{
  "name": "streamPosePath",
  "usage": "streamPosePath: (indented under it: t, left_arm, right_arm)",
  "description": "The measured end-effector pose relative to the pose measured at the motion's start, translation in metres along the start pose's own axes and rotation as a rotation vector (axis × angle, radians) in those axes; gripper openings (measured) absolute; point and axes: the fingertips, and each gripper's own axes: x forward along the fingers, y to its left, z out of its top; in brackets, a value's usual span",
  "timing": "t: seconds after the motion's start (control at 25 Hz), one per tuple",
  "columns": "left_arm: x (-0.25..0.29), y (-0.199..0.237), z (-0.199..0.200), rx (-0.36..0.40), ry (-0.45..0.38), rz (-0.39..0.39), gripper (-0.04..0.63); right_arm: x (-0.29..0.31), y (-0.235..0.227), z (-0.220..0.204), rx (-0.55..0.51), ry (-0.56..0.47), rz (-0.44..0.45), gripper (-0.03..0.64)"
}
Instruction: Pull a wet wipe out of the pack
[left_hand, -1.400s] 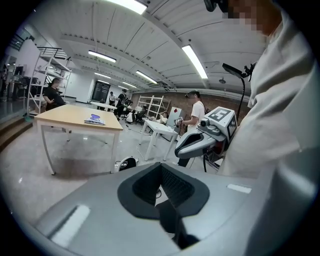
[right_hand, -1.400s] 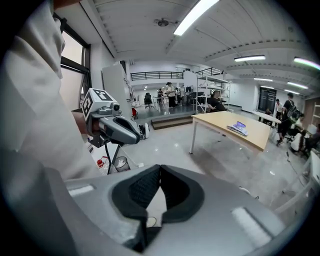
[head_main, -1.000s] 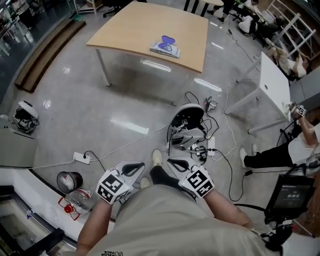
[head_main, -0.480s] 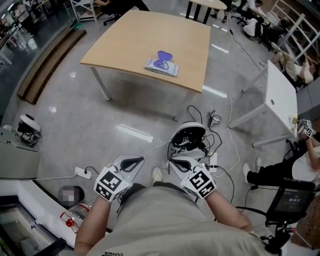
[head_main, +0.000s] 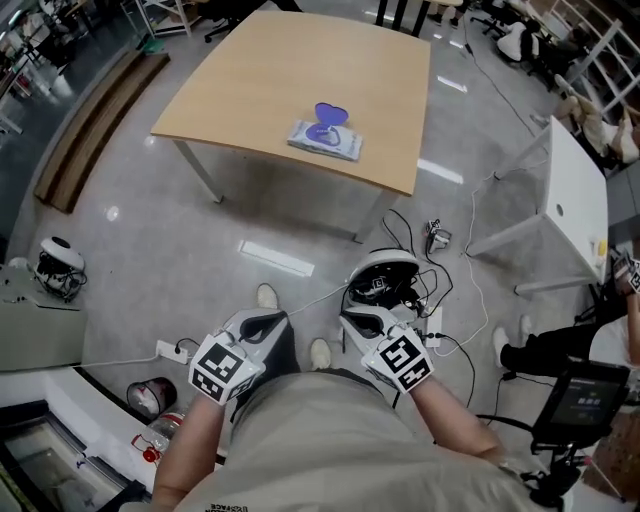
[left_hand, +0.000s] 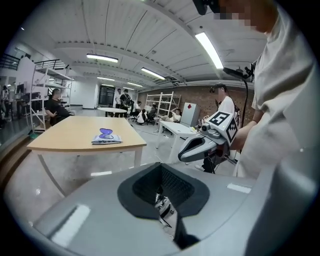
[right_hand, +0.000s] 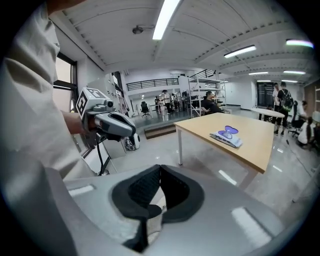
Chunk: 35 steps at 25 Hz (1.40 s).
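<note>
The wet wipe pack (head_main: 325, 141) lies flat near the middle of the wooden table (head_main: 270, 70), a little toward the table's near edge. Seen from the head view, its long axis runs along that near edge, dipping slightly to the right. Its purple flip lid (head_main: 331, 114) stands open on the pack's far side, pointing away from the person. The print on the pack is too small to read.

Both grippers are well short of the table, low over the floor on its near side. The forearms are bent and tucked against the person's torso, and the marker cubes face up. The left gripper (head_main: 266, 322) and the right gripper (head_main: 360, 323) sit side by side, a gap between them, both aimed toward the table. Each gripper view shows its jaws closed tip to tip with nothing between them — only a hollow behind the meeting tips.

A tangle of cables (head_main: 430, 270) lies on the floor between the grippers and the table. The cubes carry black-and-white square patterns — no words that can be made out.
</note>
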Motion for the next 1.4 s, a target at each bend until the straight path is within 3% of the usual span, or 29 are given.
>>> streamPosePath:
  t: [0.24, 0.48, 0.76, 1.08, 1.4]
  left_arm:
    - [0.029, 0.074, 0.026, 0.025, -0.018, -0.040, 0.005]
    - [0.047, 0.167, 0.068, 0.081, -0.015, -0.101, 0.005]
    - [0.055, 0.259, 0.076, 0.134, 0.012, -0.186, 0.005]
    - [0.088, 0.317, 0.086, 0.180, 0.032, -0.255, 0.005]
    - [0.143, 0.370, 0.105, 0.134, 0.065, -0.236, 0.005]
  right_arm:
    - [0.045, -0.043, 0.029, -0.004, 0.022, -0.046, 0.003]
    - [0.104, -0.092, 0.091, 0.001, 0.026, -0.097, 0.003]
    - [0.170, -0.131, 0.138, 0.049, 0.024, -0.195, 0.003]
    - [0.195, -0.169, 0.155, 0.096, 0.056, -0.287, 0.003]
    - [0.224, -0.243, 0.164, 0.087, 0.081, -0.300, 0.012]
